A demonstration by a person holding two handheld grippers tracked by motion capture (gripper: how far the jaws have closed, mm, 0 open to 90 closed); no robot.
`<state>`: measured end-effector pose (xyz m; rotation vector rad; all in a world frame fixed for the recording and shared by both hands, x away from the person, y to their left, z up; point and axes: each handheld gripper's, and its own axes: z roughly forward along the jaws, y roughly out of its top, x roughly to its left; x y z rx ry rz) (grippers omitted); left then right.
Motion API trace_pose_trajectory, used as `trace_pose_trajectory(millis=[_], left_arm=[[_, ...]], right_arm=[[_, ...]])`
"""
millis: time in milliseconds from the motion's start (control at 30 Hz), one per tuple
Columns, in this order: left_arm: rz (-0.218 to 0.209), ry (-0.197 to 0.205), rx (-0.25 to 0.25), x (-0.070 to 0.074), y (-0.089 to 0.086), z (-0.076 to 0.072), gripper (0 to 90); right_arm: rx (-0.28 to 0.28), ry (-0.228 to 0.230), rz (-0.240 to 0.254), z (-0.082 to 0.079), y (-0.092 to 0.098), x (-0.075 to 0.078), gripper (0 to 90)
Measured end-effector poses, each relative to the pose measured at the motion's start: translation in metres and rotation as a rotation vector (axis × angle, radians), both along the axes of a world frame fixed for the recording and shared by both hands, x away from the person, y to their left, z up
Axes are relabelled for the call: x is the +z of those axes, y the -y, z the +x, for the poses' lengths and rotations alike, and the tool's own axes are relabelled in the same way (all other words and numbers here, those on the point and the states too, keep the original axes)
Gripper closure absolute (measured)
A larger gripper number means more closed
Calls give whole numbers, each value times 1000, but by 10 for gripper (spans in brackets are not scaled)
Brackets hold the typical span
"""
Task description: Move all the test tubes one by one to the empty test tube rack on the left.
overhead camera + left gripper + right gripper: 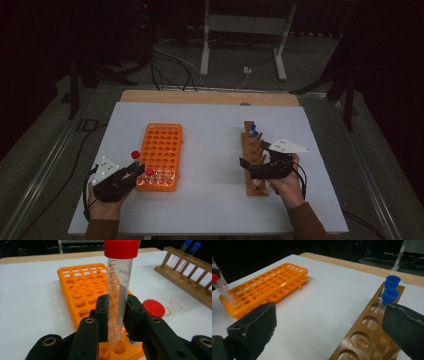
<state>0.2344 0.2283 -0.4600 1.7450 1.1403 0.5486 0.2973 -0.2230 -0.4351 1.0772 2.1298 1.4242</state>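
- Left gripper is clamped on red-capped tube, held upright between the pads, tip just above orange rack.
- Tube judged light, smooth, slippery plastic; best gripped mid-barrel.
- Right gripper is held open beside wooden rack.

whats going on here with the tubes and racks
A person works at a white table with a gripper in each hand. The left gripper is shut on a red-capped tube, holding it upright with its tip at a hole in the near edge of the orange rack. The right gripper is open, beside the wooden rack, where two blue-capped tubes stand.
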Motion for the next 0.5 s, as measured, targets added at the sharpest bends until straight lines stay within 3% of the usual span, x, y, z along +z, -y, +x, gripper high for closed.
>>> trace_pose_trajectory(millis=[133, 500], left_arm=[[10, -28, -17, -7, 1, -2, 753], [131, -99, -63, -19, 10, -1, 754]], right_arm=[[-1, 2, 2, 0, 1, -1, 0], [-1, -3, 3, -1, 2, -3, 0]])
